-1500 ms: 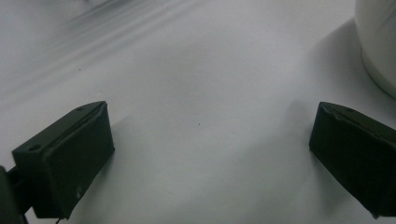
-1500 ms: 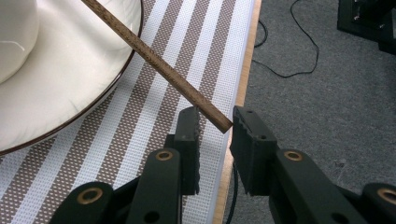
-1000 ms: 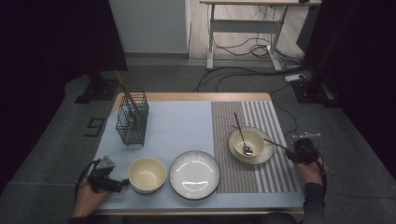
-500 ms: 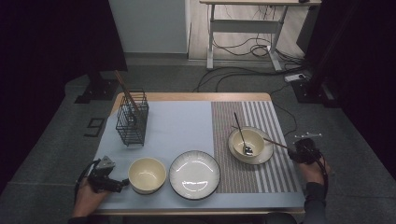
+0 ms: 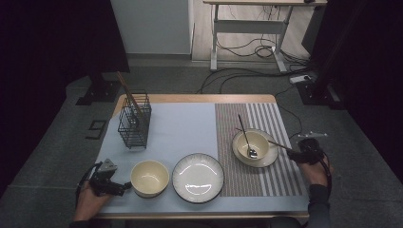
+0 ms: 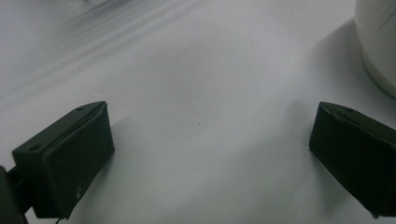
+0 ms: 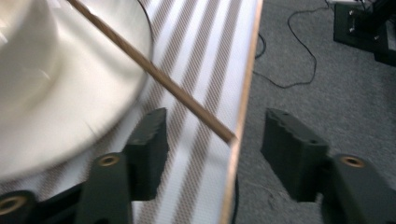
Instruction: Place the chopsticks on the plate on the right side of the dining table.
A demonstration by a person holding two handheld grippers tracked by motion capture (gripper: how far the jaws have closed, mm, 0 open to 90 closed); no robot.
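on the table sit two cream bowls, one plate, one saucer, one wire basket and one spoon. the bare bowl (image 5: 149, 177) stands at the front left, just beside the dark-rimmed plate (image 5: 197, 177). the second bowl (image 5: 250, 144) rests on a saucer (image 5: 266, 160) over the striped placemat (image 5: 256, 118), with the spoon (image 5: 248, 142) lying in it. the wire basket (image 5: 134, 124) stands at the back left with wooden sticks (image 5: 127, 92) leaning out of it.

one wooden chopstick (image 7: 154, 70) lies slanted across the saucer's rim, its end (image 5: 285, 147) reaching toward the table's right edge.

the right gripper (image 7: 212, 140), held level at the table's right edge and aimed at the bowl, has just been opening its jaws; they stand apart on either side of the chopstick's tip, not pressing it.

the left gripper (image 6: 210, 144) rests low on the pale mat beside the bare bowl, jaws wide apart and holding nothing, the hand (image 5: 90, 202) behind it at the table's front edge.
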